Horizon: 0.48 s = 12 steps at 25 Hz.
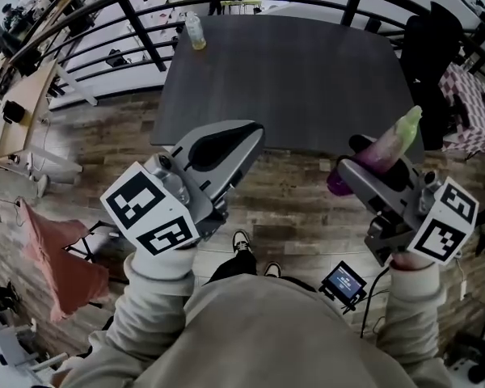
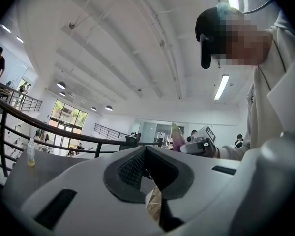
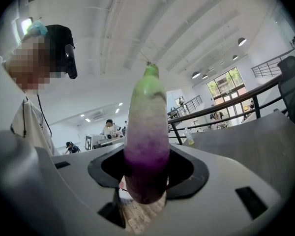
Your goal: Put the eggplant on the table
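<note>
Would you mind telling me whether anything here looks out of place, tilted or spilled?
Nothing stands out. The purple-and-green eggplant is clamped between the right gripper jaws, undamaged. The small clear bottle stands upright at the far corner of the dark grey table, with nothing spilled.

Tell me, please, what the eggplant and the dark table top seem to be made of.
Eggplant: probably a plastic or rubber toy; smooth, dull sheen, with an even fade from purple through white to green.
Table top: likely matte laminate or veneer; dark grey with faint straight grain lines.
</note>
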Tool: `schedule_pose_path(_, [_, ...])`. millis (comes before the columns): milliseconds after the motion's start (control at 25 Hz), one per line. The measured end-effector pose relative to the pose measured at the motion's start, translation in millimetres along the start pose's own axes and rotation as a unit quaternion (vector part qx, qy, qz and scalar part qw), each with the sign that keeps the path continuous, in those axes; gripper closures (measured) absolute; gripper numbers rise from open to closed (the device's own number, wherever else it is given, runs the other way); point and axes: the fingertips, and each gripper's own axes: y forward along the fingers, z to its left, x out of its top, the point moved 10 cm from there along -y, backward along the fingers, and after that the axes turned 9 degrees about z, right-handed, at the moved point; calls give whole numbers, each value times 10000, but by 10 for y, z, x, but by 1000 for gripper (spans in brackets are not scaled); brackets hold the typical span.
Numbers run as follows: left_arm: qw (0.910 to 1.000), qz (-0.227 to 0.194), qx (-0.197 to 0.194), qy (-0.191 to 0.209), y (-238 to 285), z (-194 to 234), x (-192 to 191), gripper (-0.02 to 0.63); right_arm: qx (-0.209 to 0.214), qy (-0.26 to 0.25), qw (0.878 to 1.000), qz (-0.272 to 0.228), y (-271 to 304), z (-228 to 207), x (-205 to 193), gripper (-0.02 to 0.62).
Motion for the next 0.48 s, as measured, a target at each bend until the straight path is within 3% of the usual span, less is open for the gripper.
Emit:
schedule_pose_path(240, [9996,155,-221,-62,128,371,-10,600,-113,65,9999,36,281,-129,147,374])
schedule_pose_path(480, [9989,167,-410,158,150,655,88,600,-287,55,9996,16,485,-219,273,374])
